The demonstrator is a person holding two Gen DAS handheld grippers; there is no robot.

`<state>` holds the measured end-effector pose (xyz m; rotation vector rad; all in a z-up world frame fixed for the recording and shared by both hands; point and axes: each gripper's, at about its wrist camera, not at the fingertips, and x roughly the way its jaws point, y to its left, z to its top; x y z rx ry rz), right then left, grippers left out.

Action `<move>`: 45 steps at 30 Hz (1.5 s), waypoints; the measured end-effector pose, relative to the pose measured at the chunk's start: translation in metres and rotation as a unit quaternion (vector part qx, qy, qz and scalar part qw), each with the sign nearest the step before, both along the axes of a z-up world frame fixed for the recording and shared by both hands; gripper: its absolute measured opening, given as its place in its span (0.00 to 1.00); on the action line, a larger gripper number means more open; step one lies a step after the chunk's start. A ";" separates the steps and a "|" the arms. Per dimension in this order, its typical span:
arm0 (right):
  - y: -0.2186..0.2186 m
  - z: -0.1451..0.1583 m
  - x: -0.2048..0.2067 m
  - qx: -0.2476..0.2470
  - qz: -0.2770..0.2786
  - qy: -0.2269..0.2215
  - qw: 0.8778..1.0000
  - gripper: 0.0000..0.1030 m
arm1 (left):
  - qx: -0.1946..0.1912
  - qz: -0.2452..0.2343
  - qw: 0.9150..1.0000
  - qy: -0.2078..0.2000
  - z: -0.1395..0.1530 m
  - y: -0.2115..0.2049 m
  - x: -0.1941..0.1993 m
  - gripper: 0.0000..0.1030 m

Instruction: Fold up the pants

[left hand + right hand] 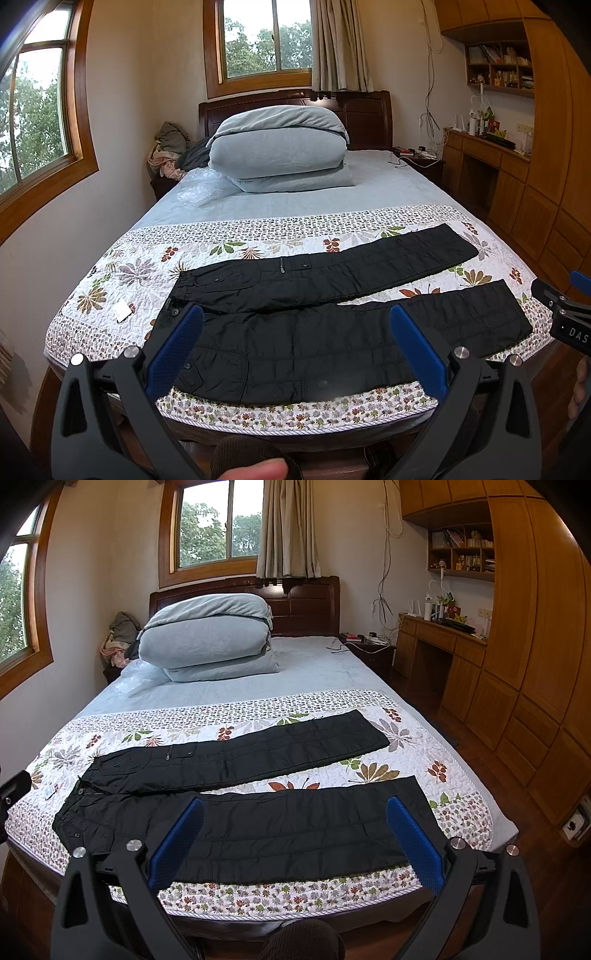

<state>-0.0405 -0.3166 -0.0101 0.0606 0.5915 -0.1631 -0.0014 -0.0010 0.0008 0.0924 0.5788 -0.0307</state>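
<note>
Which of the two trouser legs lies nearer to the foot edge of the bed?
The near leg of the black quilted pants, directly ahead of both open tongs. The other leg lies beyond it, angled toward the headboard, and shows a zipper.

My left camera looks from the foot of the bed (258,218) toward the headboard (365,110), over my left gripper (295,350). My right camera faces the same way from slightly further right, over my right gripper (295,834). Both sit near the bed's edge and share the pants (258,827), quilt (122,273), windows and desk (443,635).
</note>
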 end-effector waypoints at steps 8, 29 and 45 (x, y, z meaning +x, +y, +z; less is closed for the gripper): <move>-0.003 0.000 -0.001 0.001 0.001 0.000 1.000 0.97 | 0.000 0.001 1.000 0.000 0.001 0.001 0.001 0.98; -0.001 0.000 0.000 0.000 0.001 0.001 1.000 0.97 | 0.001 0.001 1.000 0.001 0.000 0.003 0.003 0.98; -0.001 0.000 0.000 0.000 0.001 0.001 1.000 0.97 | 0.002 0.001 1.000 0.000 0.000 0.003 0.003 0.98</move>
